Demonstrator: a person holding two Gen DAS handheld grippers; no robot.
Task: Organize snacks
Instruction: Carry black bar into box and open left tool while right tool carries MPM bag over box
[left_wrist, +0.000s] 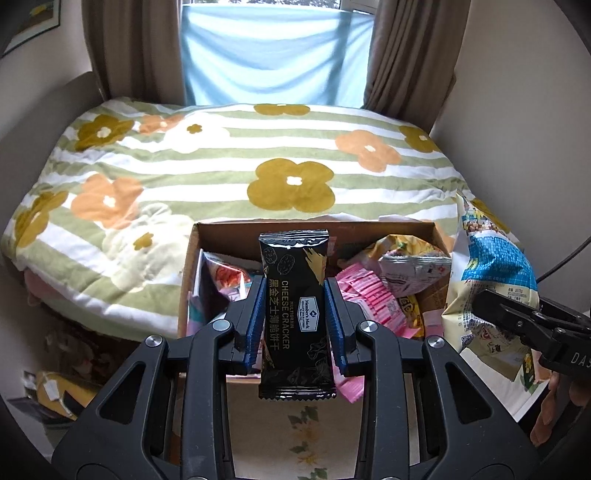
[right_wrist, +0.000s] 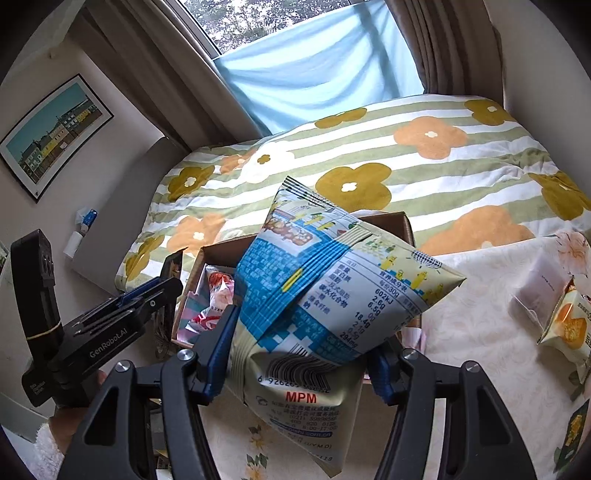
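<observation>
Black cracker packet (left_wrist: 294, 317) pinched upright in your left gripper (left_wrist: 294, 321) | cardboard box (left_wrist: 314, 226) just beyond | right gripper (right_wrist: 301, 354) clamps chip bag (right_wrist: 332, 295).

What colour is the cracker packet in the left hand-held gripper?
Black with gold print; the cracker packet shows best in the left wrist view.

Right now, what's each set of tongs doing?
Left tongs: closed on the black cheese cracker packet.
Right tongs: closed on the blue-and-cream snack bag.
</observation>
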